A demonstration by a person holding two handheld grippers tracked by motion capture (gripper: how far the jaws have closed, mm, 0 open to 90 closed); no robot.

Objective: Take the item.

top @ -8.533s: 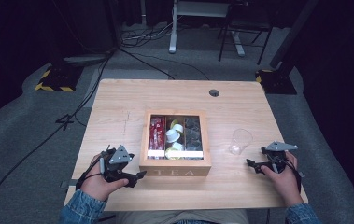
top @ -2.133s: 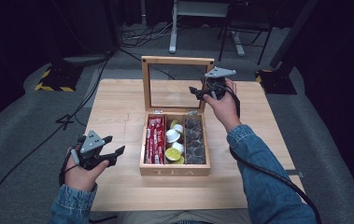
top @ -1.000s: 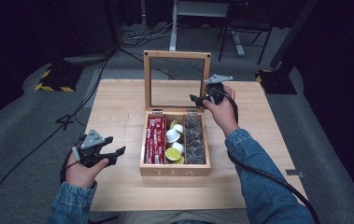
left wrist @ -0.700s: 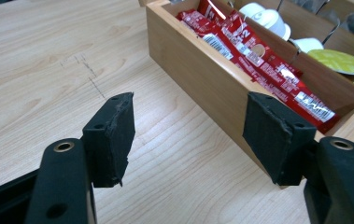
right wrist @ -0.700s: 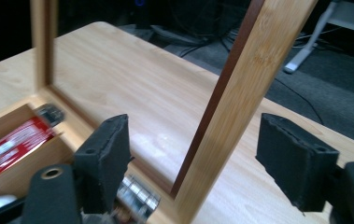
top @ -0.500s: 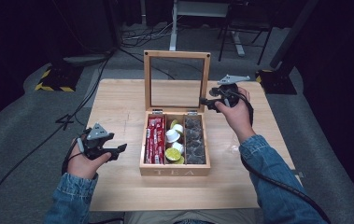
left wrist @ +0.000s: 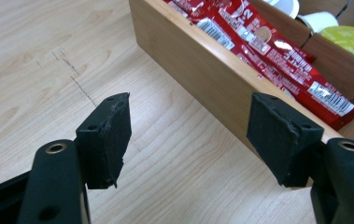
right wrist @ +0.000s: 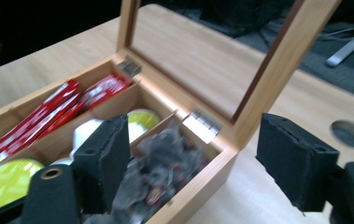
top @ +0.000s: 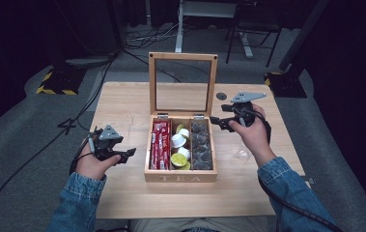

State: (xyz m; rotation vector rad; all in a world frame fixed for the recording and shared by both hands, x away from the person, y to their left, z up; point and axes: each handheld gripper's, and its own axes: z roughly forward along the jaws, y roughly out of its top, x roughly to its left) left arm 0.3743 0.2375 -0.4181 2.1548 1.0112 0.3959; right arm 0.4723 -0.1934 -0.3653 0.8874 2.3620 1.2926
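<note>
Your left gripper (top: 128, 153) sits at the lower left of the high view. Its two black jaws stand wide apart with nothing between them. In the left gripper view the pads (left wrist: 107, 136) are matte foam blocks with rough, chipped edges, hovering over bare tabletop just beside the near wall of the tea box (left wrist: 198, 77). Your left hand (top: 92, 163) wraps the handle, the denim sleeve (top: 74, 203) entering from the bottom edge.

Your right gripper (top: 220, 120) is right of centre in the high view, beside the right upright of the raised lid (top: 183, 83). Its jaws are likewise spread and hold nothing; whether a tip touches the lid frame cannot be told. In the right gripper view the pads (right wrist: 296, 161) straddle the box's rear corner near a metal hinge (right wrist: 201, 125). Your right hand (top: 252, 133) is raised, forearm angled up from the lower right.

The box is pale wood, rectangular, lettered TEA on its front, at the centre of the light wood-grain table (top: 122, 104). The lid is a wooden frame around a clear pane, standing upright. Three compartments: glossy red sachets (top: 160, 144) on the left, round white and lime-green capsules (top: 178, 159) in the middle, dark crumpled packets (top: 200, 145) on the right. A small clear item (top: 242, 154) lies on the table right of the box; its kind cannot be told.
</note>
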